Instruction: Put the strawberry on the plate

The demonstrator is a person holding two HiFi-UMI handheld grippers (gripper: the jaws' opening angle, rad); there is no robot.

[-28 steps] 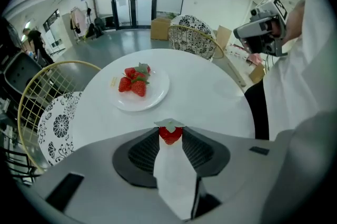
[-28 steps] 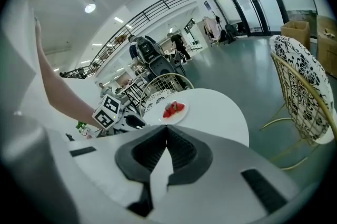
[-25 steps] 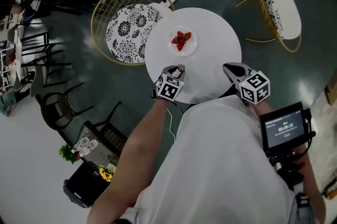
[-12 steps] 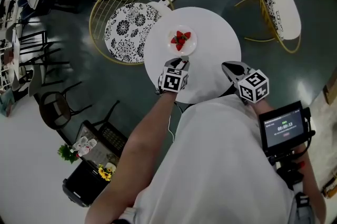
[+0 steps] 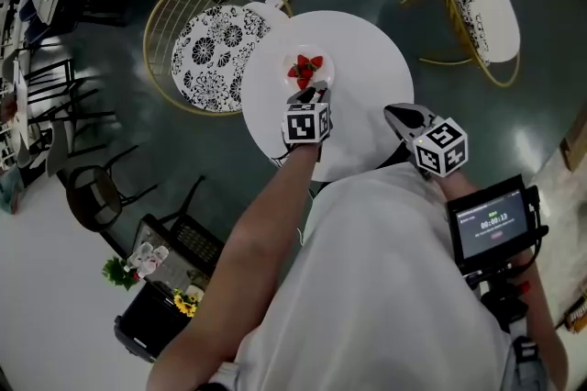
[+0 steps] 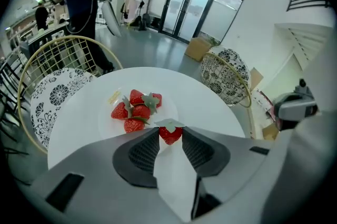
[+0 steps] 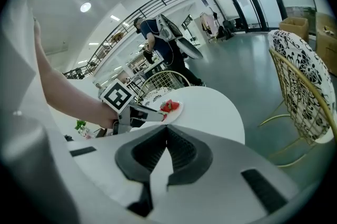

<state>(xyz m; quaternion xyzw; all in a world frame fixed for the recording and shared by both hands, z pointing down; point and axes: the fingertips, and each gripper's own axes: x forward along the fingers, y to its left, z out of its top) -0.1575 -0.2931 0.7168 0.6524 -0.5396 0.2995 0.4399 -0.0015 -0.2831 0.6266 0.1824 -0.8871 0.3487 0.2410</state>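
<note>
Right gripper held at near edge of round white table, jaws pressed together, nothing gripped. Left gripper clamped on strawberry: red, glossy, pale-green leafy cap uppermost, pinched at jaw tips over near rim of white plate. Other strawberries heaped on plate beyond.

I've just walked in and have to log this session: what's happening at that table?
A person works with a gripper in each hand. The left gripper has a strawberry pinched between its fingers, at the near rim of a plate that already holds a small pile of strawberries on the round white table. The right gripper is shut and empty, held back near the table's edge.
</note>
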